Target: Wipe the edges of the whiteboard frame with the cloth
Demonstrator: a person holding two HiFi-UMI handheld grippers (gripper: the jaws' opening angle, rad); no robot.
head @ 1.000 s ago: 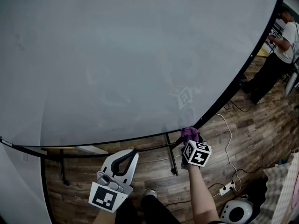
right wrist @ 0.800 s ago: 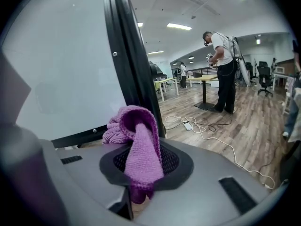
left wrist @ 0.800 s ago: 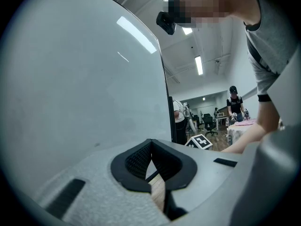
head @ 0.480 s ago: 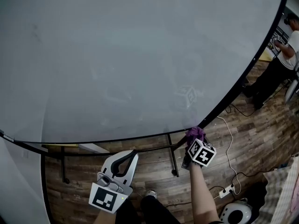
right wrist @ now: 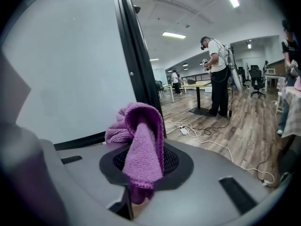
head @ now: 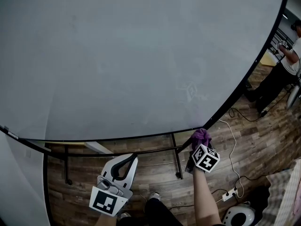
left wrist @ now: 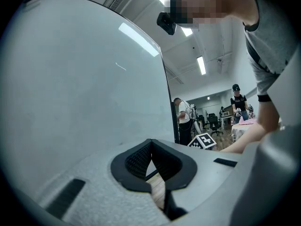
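Rightward along the frame's bottom edge, the right claw (head: pixel 198 144) has shifted since the earlier frame, toward the lower corner; the left claw (head: pixel 129 160) has kept its place. Right claw: jaws clamped on a purple knitted cloth (head: pixel 202 135), whose bunched end sticks out past the tips and meets the black whiteboard frame (head: pixel 117 138) at that corner. Left claw: jaws closed tip to tip, nothing held, below the bottom edge and clear of it. Below both claws, wooden floor (head: pixel 155 173). Right of the right claw, a white power strip (head: pixel 229 193). Beyond the claws, the grey whiteboard surface (head: pixel 141 55). Farthest right, a standing person (head: pixel 282 65).
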